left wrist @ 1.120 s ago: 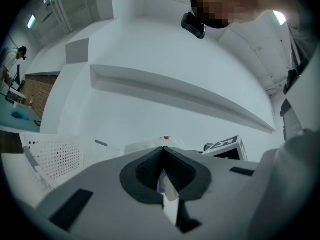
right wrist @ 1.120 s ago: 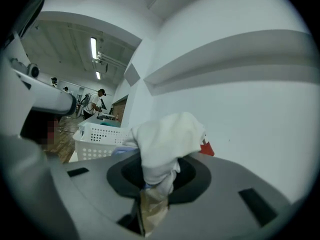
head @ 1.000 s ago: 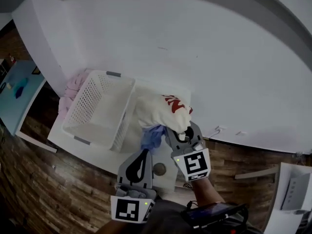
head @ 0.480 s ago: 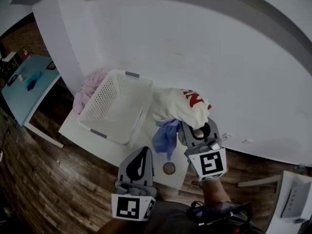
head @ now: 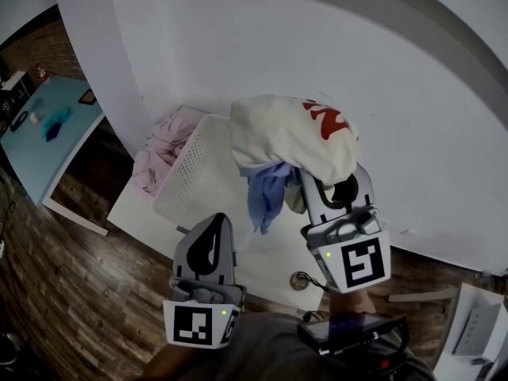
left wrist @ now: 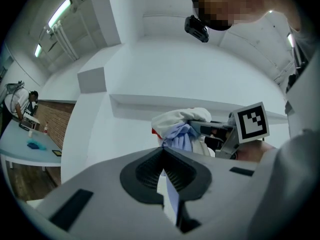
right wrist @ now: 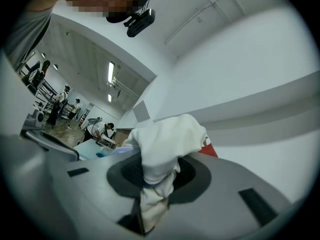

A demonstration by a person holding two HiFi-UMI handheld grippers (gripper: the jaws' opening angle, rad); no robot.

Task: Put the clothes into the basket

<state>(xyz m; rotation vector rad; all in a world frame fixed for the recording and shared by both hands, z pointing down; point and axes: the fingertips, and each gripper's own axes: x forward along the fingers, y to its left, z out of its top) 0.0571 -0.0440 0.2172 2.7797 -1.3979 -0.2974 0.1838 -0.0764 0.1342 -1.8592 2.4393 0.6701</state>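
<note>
My right gripper point(head: 325, 182) is shut on a cream garment with red print point(head: 286, 137), held up in the air over the right side of the white mesh basket point(head: 194, 177). A blue garment point(head: 266, 193) hangs from the same bundle. In the right gripper view the cream cloth point(right wrist: 165, 144) is pinched between the jaws point(right wrist: 155, 176). My left gripper point(head: 213, 222) is lower and to the left, shut with nothing in it. The left gripper view looks past its jaws point(left wrist: 164, 151) at the bundle point(left wrist: 180, 118).
Pink clothes point(head: 163, 149) lie bunched against the basket's far left side. The basket stands on a small white table point(head: 262, 260) by the white wall, with a small round object point(head: 300, 280) near its front. A blue table point(head: 40, 133) stands at the left on wooden floor.
The right gripper has lifted the cream and blue clothes off the table and carried them up beside the basket. The left gripper has shifted left and a little up, away from the blue cloth.
</note>
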